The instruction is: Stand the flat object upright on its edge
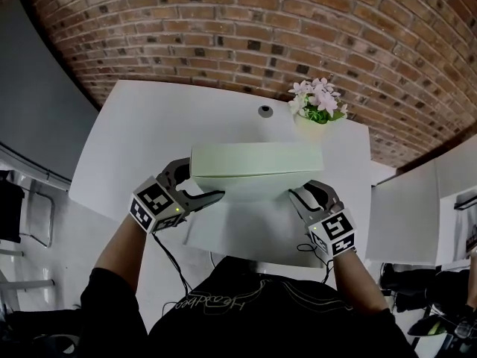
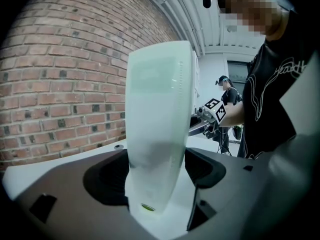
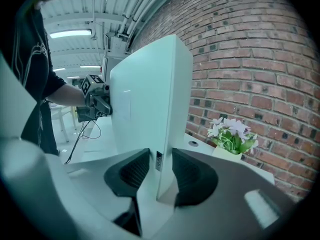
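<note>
flat box (image 1: 257, 171): stands upright on long edge on bench (image 1: 149, 125) | left gripper (image 1: 203, 185): jaws released, spread around box end | right gripper (image 1: 307, 192): jaws clenched on opposite end

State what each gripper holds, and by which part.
Right gripper clamps the box at its right end. Left gripper straddles the left end; whether it presses cannot be told.
</note>
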Motion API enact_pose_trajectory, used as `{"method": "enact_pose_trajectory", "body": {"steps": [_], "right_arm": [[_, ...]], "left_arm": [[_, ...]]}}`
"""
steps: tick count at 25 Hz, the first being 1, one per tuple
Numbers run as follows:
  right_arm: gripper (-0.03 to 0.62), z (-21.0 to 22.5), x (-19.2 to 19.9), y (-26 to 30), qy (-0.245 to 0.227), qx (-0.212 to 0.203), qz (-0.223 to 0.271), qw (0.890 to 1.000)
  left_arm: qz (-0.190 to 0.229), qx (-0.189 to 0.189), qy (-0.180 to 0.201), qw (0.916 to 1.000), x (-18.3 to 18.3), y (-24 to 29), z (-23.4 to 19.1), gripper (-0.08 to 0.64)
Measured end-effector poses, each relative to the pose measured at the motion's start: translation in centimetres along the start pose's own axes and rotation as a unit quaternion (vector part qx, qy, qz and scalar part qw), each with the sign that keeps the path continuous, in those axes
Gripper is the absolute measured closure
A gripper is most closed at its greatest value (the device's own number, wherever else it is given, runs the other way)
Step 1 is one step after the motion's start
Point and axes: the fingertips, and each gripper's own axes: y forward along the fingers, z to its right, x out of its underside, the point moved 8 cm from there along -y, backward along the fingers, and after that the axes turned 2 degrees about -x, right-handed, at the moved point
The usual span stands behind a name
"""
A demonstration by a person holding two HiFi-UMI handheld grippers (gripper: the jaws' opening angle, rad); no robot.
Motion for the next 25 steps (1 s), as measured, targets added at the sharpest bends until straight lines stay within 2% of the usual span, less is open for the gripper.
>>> {"method": "enact_pose_trajectory", "body": {"steps": [4,7,13,17,20,21,23,25], "right_arm": [[0.442,-0.3,0.0,0.1,0.003,-0.006,0.009,1.000],[0.440,-0.3,0.0,0.1,0.012,-0.021,0.022,0.999],[0.426,-0.3,0.6,-0.8,0.023,0.002,0.027,0.999],[0.428,-2.0,2.0,-1.5,0.050,-0.012,0.024,0.998],[0.433,-3.9,3.3,-1.9,0.075,-0.055,0.011,0.996],[0.441,-4.6,3.6,-2.1,0.074,-0.070,0.004,0.995],[0.507,-5.8,4.1,-2.6,0.070,-0.085,-0.003,0.994],[0.572,-6.4,4.5,-3.4,0.092,-0.092,0.002,0.992]], "left_arm": [[-0.008,-0.016,-0.008,0.9998,0.6,-0.8,0.6,0.223],[0.002,-0.035,-0.014,0.9993,0.6,-1.5,1.4,0.229],[0.004,-0.078,-0.028,0.9966,1.3,-2.9,2.4,0.235],[-0.006,-0.108,-0.037,0.9935,2.0,-4.1,3.4,0.236],[-0.007,-0.136,-0.048,0.9895,2.2,-4.8,4.2,0.236],[-0.008,-0.147,-0.054,0.9876,2.3,-5.0,4.5,0.236],[-0.006,-0.174,-0.063,0.9827,2.4,-5.6,5.2,0.236],[-0.002,-0.204,-0.075,0.9761,2.6,-6.1,6.0,0.236]]}}
